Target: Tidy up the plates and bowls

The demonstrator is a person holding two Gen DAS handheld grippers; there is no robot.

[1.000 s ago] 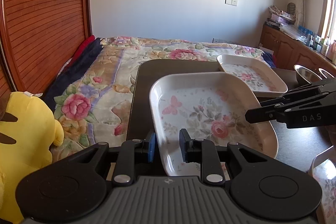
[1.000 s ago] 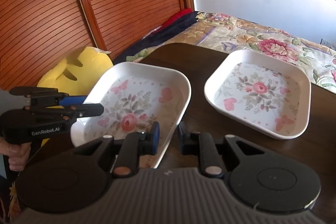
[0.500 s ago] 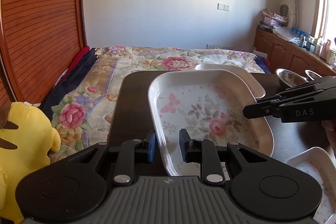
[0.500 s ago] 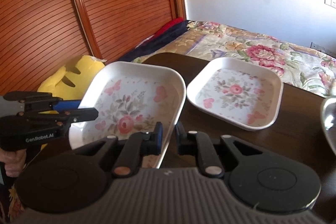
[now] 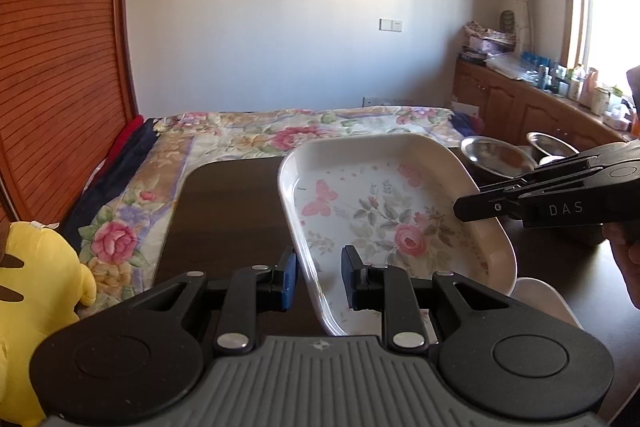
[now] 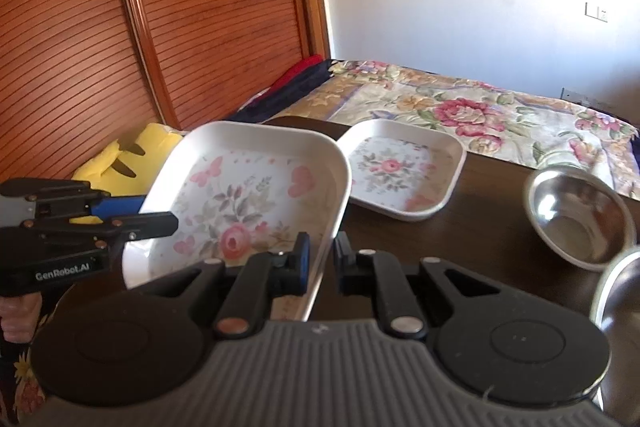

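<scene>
A white square plate with roses and butterflies (image 5: 384, 219) hangs tilted above the dark table (image 5: 232, 211), held from both sides. My left gripper (image 5: 318, 277) is shut on its near left rim. My right gripper (image 6: 322, 261) is shut on the opposite rim of the same plate (image 6: 248, 199). Each gripper shows in the other's view: the right one (image 5: 466, 207) over the plate's right side, the left one (image 6: 170, 223) at its left. A second floral plate (image 6: 404, 171) lies flat on the table behind. Two steel bowls (image 6: 580, 215) (image 6: 616, 287) sit to the right.
Another white plate (image 5: 544, 299) lies under the held plate's right corner. A bed with a floral cover (image 5: 280, 135) runs behind the table, and a yellow plush toy (image 5: 36, 275) is at the left. A wooden wardrobe (image 6: 140, 27) fills the left side, and cabinets (image 5: 520, 107) line the right wall.
Both grippers have carried the floral plate upward and to the right, away from the second plate. The steel bowls have come into view. The right jaws closed tighter on the rim.
</scene>
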